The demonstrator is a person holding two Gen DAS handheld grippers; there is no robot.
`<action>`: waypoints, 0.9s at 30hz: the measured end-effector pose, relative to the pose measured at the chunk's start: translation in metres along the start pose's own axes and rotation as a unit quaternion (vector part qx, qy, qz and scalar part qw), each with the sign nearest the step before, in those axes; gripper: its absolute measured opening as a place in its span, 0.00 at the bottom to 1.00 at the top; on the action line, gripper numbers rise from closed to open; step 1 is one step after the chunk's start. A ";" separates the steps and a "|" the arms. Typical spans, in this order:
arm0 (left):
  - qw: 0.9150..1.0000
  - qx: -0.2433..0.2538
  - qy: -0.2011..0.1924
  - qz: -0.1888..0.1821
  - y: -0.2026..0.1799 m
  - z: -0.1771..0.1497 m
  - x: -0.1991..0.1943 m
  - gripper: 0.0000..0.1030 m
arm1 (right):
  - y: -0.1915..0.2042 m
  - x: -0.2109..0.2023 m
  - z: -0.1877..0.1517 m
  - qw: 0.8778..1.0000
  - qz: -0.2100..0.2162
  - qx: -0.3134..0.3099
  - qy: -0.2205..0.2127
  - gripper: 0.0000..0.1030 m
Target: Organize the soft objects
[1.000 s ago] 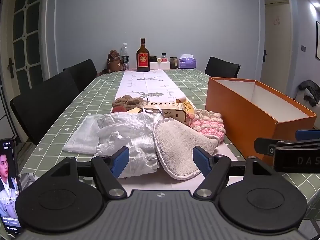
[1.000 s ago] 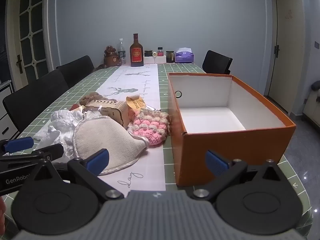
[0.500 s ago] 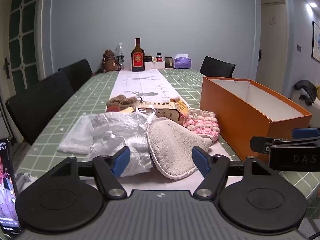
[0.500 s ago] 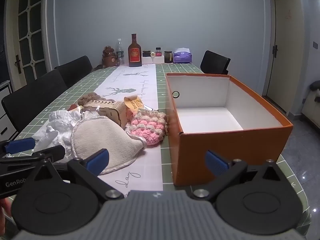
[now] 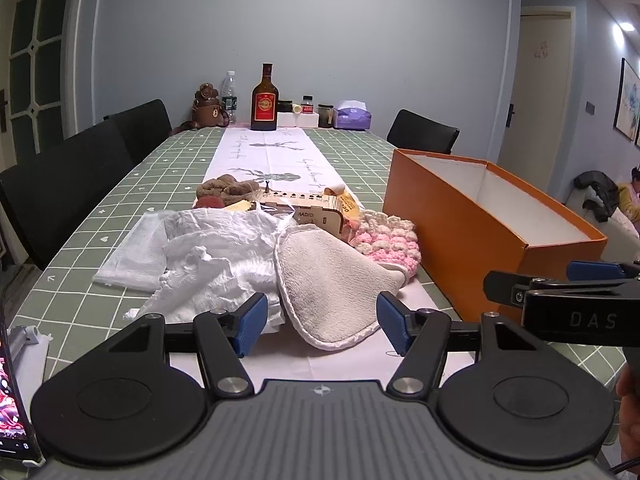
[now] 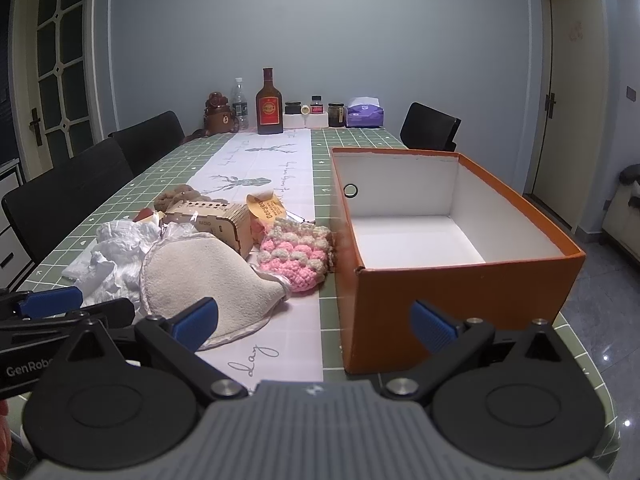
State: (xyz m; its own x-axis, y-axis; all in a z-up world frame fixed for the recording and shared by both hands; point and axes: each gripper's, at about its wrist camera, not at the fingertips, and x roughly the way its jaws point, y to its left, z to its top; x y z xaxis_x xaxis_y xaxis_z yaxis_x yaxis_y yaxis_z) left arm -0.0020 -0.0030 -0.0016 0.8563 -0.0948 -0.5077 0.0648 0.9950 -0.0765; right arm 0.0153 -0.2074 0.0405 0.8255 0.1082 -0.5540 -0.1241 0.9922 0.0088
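Note:
A pile of soft things lies on the table: a beige terry mitt (image 5: 328,280) (image 6: 200,276), crumpled white cloth (image 5: 208,256) (image 6: 116,256), a pink and cream crochet piece (image 5: 390,240) (image 6: 296,254) and a brown knitted item (image 5: 228,190) (image 6: 176,196). An open, empty orange box (image 5: 472,224) (image 6: 460,280) stands to their right. My left gripper (image 5: 320,322) is open and empty just before the mitt. My right gripper (image 6: 316,324) is open and empty before the box's near corner.
A wooden radio box (image 5: 312,210) (image 6: 216,220) and a yellow packet (image 6: 266,208) sit among the pile. Bottles (image 5: 264,100), jars and a tissue pack (image 5: 352,114) stand at the far end. Black chairs (image 5: 60,180) line the left side. A phone (image 5: 12,392) stands at the near left.
Both grippers have drawn back slightly and tilted; the table scene sits a little lower and farther in both views. Nothing on the table has moved.

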 end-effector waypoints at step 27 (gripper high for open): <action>1.000 -0.006 0.012 -0.002 0.000 -0.002 0.007 0.72 | 0.002 0.006 -0.004 1.000 0.001 0.001 0.007 0.97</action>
State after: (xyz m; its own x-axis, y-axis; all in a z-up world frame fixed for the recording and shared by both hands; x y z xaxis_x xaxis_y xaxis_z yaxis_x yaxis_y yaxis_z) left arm 0.0027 -0.0039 -0.0067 0.8432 -0.0992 -0.5284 0.0614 0.9942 -0.0886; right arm 0.0184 -0.2052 0.0339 0.8172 0.1098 -0.5657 -0.1255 0.9920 0.0113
